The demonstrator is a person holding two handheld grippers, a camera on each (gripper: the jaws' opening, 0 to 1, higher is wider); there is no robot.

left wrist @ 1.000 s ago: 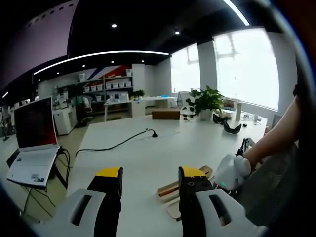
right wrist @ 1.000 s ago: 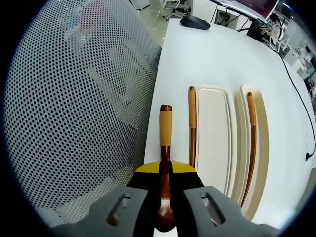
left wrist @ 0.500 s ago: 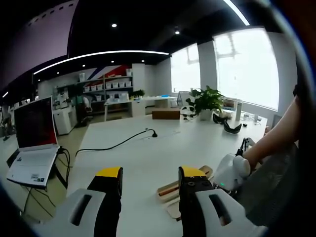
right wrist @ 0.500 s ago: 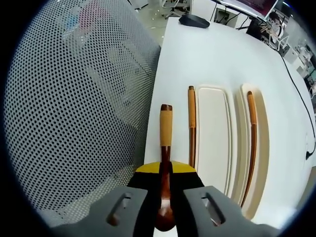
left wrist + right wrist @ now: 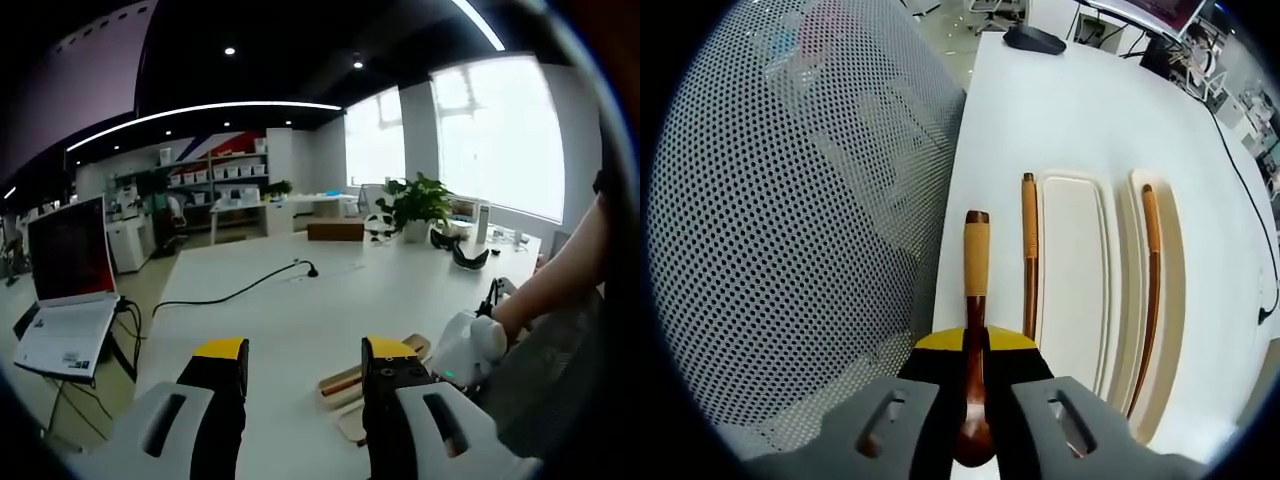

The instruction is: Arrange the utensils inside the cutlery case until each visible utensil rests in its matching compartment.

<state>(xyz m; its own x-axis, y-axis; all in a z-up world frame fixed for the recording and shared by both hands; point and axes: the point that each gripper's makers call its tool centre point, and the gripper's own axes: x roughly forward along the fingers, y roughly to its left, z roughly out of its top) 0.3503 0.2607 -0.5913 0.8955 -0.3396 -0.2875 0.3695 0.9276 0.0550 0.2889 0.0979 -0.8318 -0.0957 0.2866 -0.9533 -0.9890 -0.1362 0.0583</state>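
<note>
In the right gripper view my right gripper is shut on a wooden utensil with a tan wrapped handle that points away over the table's left edge. Beside it a second wooden utensil lies along the left rim of the cream cutlery case. A third utensil rests in the case's right compartment. In the left gripper view my left gripper stands open above the white table, with the case's end and the right gripper just to its right.
A perforated mesh chair back stands close on the left of the table edge. A black mouse lies far along the table. In the left gripper view a laptop, a black cable and a potted plant sit farther off.
</note>
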